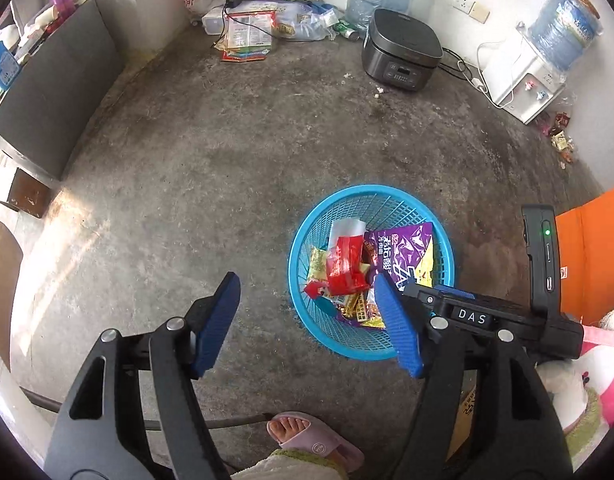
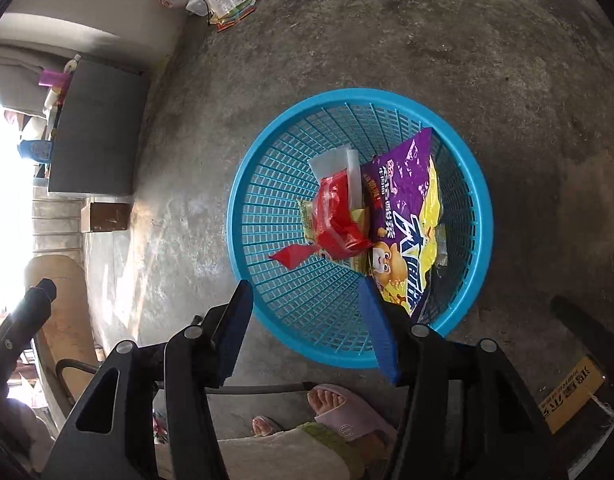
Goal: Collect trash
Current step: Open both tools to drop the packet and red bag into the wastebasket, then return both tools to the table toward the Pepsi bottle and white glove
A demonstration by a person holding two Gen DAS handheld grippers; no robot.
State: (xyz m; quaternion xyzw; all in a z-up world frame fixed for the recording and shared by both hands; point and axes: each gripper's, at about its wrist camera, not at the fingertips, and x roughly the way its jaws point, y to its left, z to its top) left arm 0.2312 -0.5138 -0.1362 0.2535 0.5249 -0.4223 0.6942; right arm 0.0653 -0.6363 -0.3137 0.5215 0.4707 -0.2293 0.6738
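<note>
A blue mesh basket (image 1: 307, 220) stands on the concrete floor and holds several snack wrappers. Among them are a red wrapper (image 1: 345, 266) and a purple and yellow bag (image 1: 403, 246). My left gripper (image 1: 309, 322) hangs open just left of the basket's near side, with nothing between its blue pads (image 1: 217, 326). In the right wrist view the basket (image 2: 247, 176) lies straight below, with the red wrapper (image 2: 335, 220) and the purple bag (image 2: 407, 196) inside. My right gripper (image 2: 307, 334) is open over the basket's near rim and holds nothing.
A dark rice cooker (image 1: 403, 52) and a water dispenser (image 1: 523, 76) stand by the far wall. Packets and bags (image 1: 251, 28) are piled in the corner, and small wrappers (image 1: 561, 140) lie at the right. An orange carton (image 1: 591, 248) and a slippered foot (image 1: 307, 436) are close by.
</note>
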